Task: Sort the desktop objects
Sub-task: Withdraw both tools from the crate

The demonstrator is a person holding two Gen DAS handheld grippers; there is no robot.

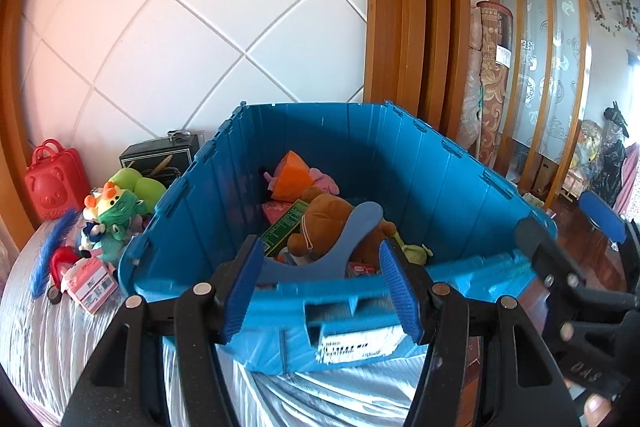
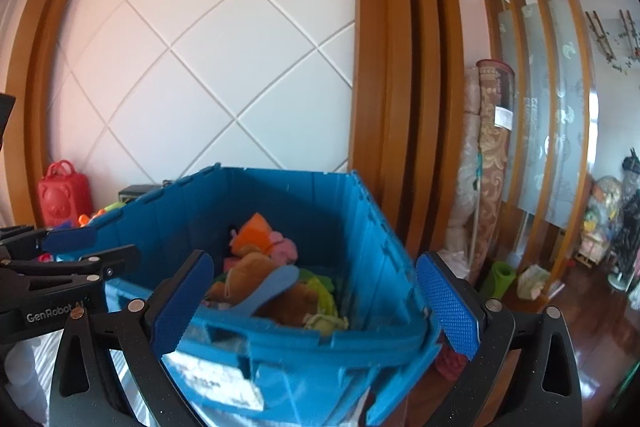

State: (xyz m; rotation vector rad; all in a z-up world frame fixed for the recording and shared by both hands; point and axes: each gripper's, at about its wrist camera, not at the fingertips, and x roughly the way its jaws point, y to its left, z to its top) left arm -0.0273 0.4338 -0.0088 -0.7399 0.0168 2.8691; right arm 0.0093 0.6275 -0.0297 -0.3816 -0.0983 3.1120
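At the far left of the left wrist view, a cluster of things is not yet sorted: a red bear-faced case [image 1: 54, 183] stands against the wall, a blue feathery strip [image 1: 52, 251] lies on the silvery cloth of the table [image 1: 48, 339], and just beside it sit a small pink box [image 1: 93, 281], a green frog plush [image 1: 116, 223] and a green pillow-like toy [image 1: 138, 185], with a black box [image 1: 160, 157] behind them. To their right stands the blue crate [image 1: 460, 183], touching the pile at its left wall, and it already holds a good share of the work: an orange and pink plush [image 1: 296, 173] at the back, a green carton [image 1: 284, 227], a brown bear plush [image 1: 328, 223] and a light-blue curved plastic piece [image 1: 352, 227] lying across the bear. Judging from this, the sorting looks somewhere past the middle, with the left-hand pile left to move. The left claw [image 1: 320, 291] hovers at the crate's near rim with its jaws apart and nothing pressed between the pads. Further right, the right claw [image 2: 316, 311] hangs over the same rim, spread wide and empty; the plastic piece seen between its pads lies in the crate, not in its grip.
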